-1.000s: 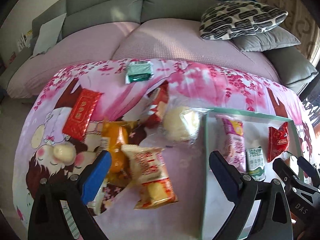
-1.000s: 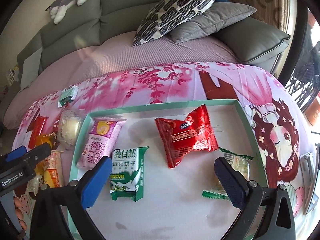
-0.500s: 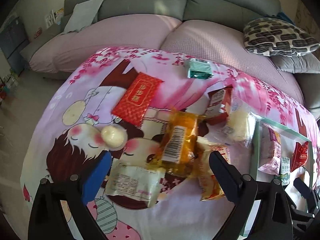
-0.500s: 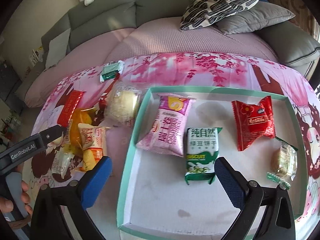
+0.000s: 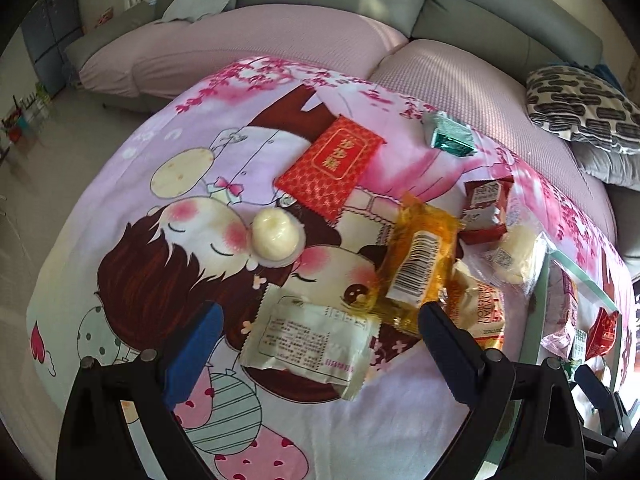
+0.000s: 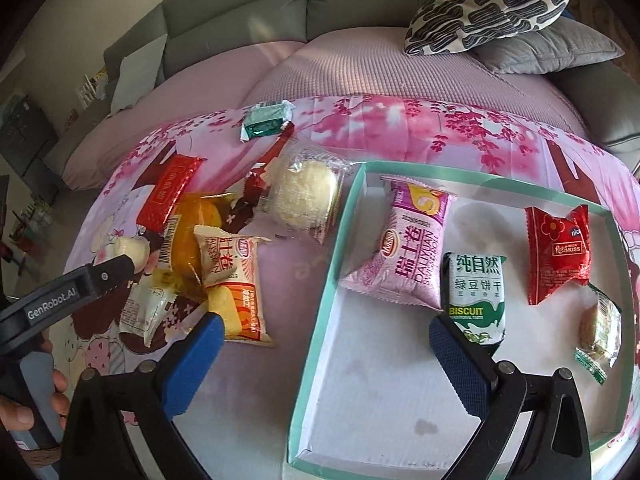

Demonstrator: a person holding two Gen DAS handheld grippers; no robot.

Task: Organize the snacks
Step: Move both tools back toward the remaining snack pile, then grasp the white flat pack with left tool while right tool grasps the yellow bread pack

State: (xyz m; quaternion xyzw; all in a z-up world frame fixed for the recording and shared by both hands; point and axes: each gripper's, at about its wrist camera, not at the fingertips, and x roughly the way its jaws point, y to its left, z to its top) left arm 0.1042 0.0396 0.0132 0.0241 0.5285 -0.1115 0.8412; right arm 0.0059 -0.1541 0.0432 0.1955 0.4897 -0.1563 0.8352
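Left tongs (image 5: pixel 316 340) are being held spread and empty directly over the white-wrapped snack (image 5: pixel 310 340), whose long axis is lying across the gap, on the counter. Right tongs (image 6: pixel 320 340), likewise spread and empty, are being held over the tray (image 6: pixel 320 312) rim, farther off.

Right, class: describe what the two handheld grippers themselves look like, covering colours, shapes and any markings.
The left gripper and right gripper share black angular frames with round pivot bolts and flat blue finger pads. From the right wrist view, the left one shows white "GenRobot.AI" lettering on its black side and a grey handle in a bare hand.
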